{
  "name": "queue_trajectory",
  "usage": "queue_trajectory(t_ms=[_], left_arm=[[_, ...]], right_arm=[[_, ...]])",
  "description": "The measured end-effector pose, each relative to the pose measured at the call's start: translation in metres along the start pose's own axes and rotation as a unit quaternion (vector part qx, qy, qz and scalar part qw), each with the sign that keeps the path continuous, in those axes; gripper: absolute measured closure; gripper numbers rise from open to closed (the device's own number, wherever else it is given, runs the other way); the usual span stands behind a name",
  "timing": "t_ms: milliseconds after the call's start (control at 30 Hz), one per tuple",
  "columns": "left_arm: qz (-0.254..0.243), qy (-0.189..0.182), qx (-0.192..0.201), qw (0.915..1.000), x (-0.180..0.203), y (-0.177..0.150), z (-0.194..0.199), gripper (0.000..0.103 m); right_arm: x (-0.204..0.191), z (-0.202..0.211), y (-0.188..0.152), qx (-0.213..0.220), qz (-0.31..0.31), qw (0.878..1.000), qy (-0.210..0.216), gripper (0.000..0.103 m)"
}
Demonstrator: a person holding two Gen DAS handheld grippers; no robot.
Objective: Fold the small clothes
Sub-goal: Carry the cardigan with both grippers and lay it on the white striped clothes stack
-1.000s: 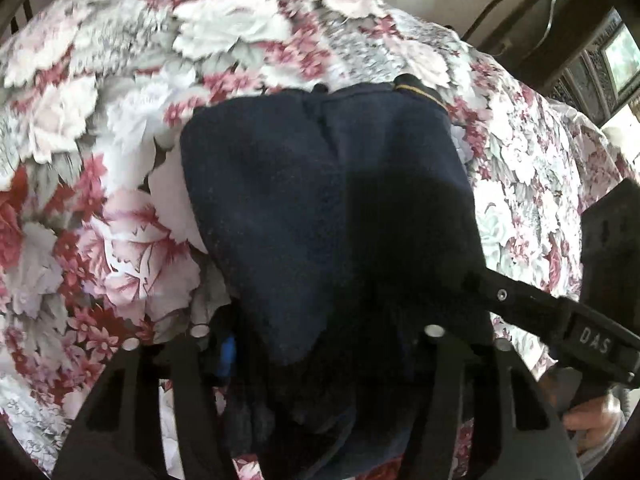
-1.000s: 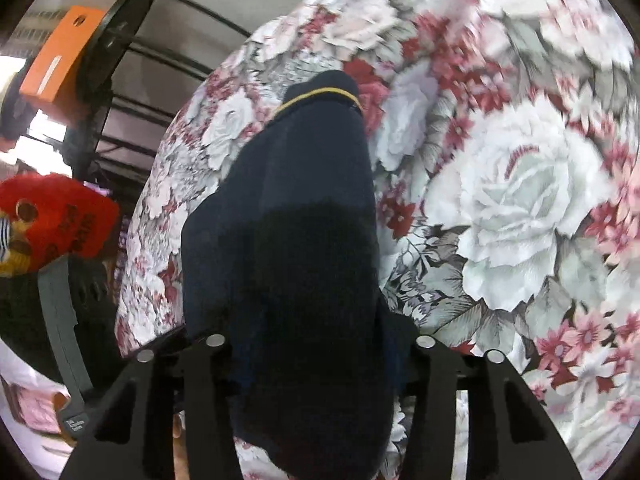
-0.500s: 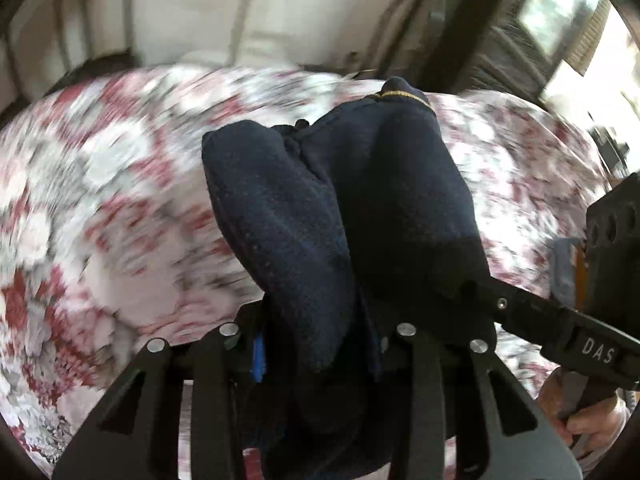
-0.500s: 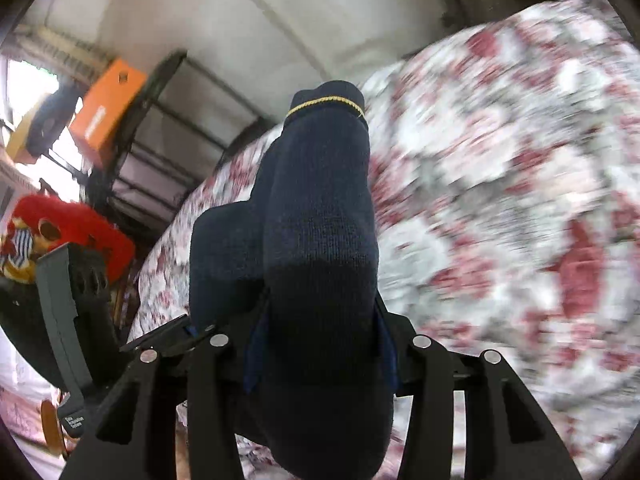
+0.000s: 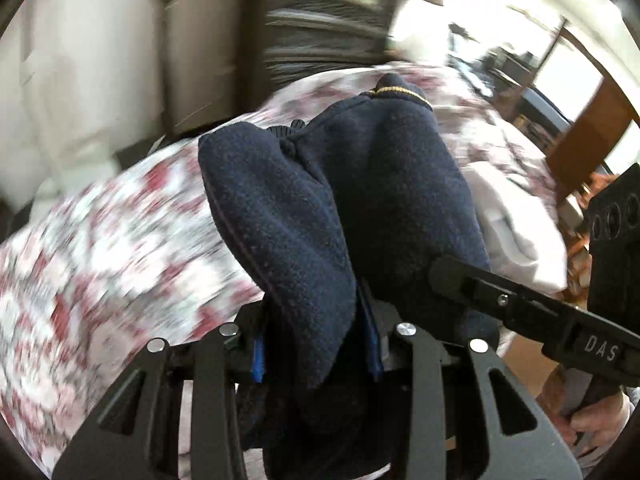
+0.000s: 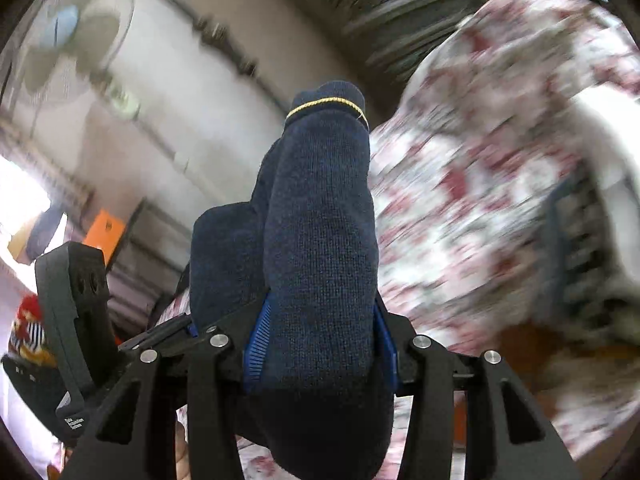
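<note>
Two grippers share one dark blue sock, both clamped on it. From the left wrist, the left gripper is closed on the near end of the sock, which rises away from the fingers, long axis pointing straight ahead, its yellow-striped cuff farthest off above the blurred flowered bedspread. The right gripper bites the same sock from the side, with "DAS" readable on its finger. From the right wrist, the right gripper pinches the sock between its blue pads, cuff up and away. The left tool's small white label is too tiny to read. I'd guess the cuff end must come back toward the fingers.
</note>
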State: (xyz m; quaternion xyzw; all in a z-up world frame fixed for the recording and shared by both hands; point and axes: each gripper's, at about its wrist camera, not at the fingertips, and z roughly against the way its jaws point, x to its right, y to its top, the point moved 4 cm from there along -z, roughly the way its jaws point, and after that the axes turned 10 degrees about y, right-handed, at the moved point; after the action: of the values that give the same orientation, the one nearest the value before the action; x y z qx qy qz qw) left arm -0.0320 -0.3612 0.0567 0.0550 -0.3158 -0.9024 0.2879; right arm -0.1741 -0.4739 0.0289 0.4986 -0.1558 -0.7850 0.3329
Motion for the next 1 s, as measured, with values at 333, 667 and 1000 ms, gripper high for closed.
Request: queue_trajectory(t_ms=[333,667,1000], left_arm=[[-0.091,-0.085,-0.001,0.9922,0.194,0.075,-0.033,0.067],[-0.093,-0.051,-0.054,0.9929,0.237,0.057,-0.121,0.028],[-0.091,0.013,-0.009,0.9957,0.204,0.048,-0.05,0.011]], right_arm=[[0.115,0.159,0.066,0.123,-0.051,0.988,-0.082,0.056],[0.231,0.162,0.055,0.148,-0.131,0.973,-0.123,0.049],[0.159,0.206,0.041,0.163,-0.04,0.973,-0.16,0.042]])
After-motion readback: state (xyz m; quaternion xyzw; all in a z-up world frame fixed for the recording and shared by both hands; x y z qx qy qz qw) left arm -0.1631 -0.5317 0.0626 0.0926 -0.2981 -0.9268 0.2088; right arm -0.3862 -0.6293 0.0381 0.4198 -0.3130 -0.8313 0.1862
